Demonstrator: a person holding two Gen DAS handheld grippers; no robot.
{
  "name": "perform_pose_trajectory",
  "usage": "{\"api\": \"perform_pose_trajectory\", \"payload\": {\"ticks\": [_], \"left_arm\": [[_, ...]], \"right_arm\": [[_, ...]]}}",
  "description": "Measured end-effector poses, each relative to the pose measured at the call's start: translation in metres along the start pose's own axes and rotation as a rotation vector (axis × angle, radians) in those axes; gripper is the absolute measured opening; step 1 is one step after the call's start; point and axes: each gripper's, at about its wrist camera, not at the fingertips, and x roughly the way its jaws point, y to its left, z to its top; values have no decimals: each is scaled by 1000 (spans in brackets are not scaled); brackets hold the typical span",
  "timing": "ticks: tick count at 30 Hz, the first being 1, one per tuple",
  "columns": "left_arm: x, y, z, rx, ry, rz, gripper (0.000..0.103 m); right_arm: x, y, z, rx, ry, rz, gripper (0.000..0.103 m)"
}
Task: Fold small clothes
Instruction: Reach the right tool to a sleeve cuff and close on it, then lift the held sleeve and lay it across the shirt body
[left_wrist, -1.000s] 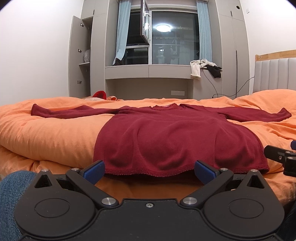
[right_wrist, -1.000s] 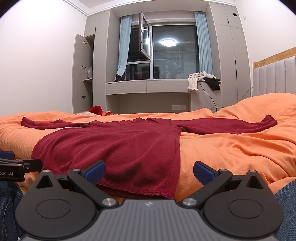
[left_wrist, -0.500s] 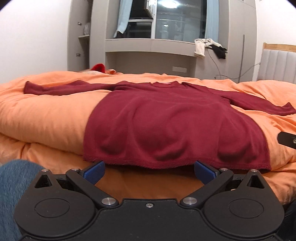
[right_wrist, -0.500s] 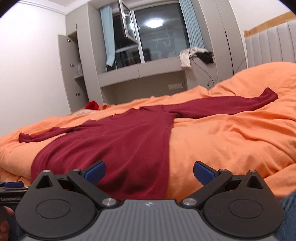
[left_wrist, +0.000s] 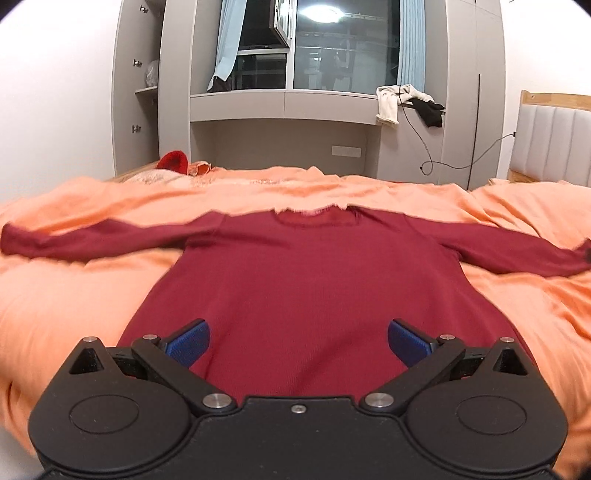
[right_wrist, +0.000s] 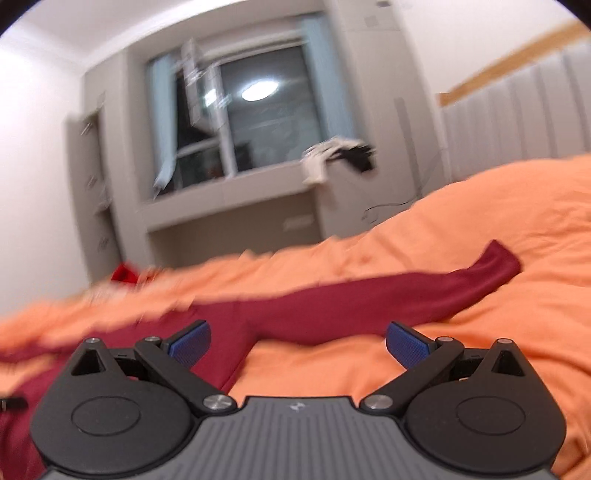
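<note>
A dark red long-sleeved sweater (left_wrist: 314, 280) lies flat on the orange bedcover (left_wrist: 66, 302), collar at the far side, both sleeves spread out sideways. My left gripper (left_wrist: 298, 341) hovers open over the sweater's lower body, nothing between its blue pads (left_wrist: 188, 341). In the right wrist view, the sweater's right sleeve (right_wrist: 388, 295) runs up to the right across the cover. My right gripper (right_wrist: 298, 341) is open above the armpit area where sleeve meets body, holding nothing. That view is blurred by motion.
The orange bedcover (right_wrist: 480, 350) is rumpled and rises toward the padded headboard (left_wrist: 554, 147) on the right. A red item (left_wrist: 173, 160) lies at the bed's far edge. Beyond stand a grey window unit (left_wrist: 284, 103) with draped clothes (left_wrist: 402, 99) and an open cupboard (left_wrist: 138, 92).
Both grippers have risen and moved forward over the bed. The left one now looks down on the sweater's body; the right one has swung right toward the sleeve. Both stay open.
</note>
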Motion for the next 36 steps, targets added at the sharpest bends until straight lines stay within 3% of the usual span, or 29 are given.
{"api": "perform_pose_trajectory", "payload": {"ticks": [3, 8, 11, 15, 18, 24, 27, 29, 32, 36], "left_arm": [[28, -8, 20, 13, 8, -6, 102], [75, -19, 43, 26, 24, -41, 102], [103, -25, 53, 29, 29, -65, 102], [129, -24, 53, 23, 17, -49, 102], [144, -16, 45, -2, 26, -32, 102], [158, -5, 41, -60, 90, -6, 102], [162, -1, 39, -80, 117, -4, 102], [164, 1, 38, -86, 130, -7, 102], [163, 1, 37, -83, 133, -10, 102], [159, 3, 40, -86, 127, -18, 102]], "right_arm": [[25, -33, 19, 56, -32, -72, 103], [75, -81, 43, 109, 34, -209, 103], [98, -112, 46, 149, 36, -277, 103], [133, -145, 42, 175, 69, -480, 103], [148, -165, 34, 179, 71, -521, 101], [165, -184, 24, 199, 10, -535, 74], [174, -185, 20, 209, 13, -543, 54], [179, -186, 19, 222, 15, -548, 30], [179, -186, 19, 245, 5, -529, 13], [168, -163, 27, 201, -37, -480, 9]]}}
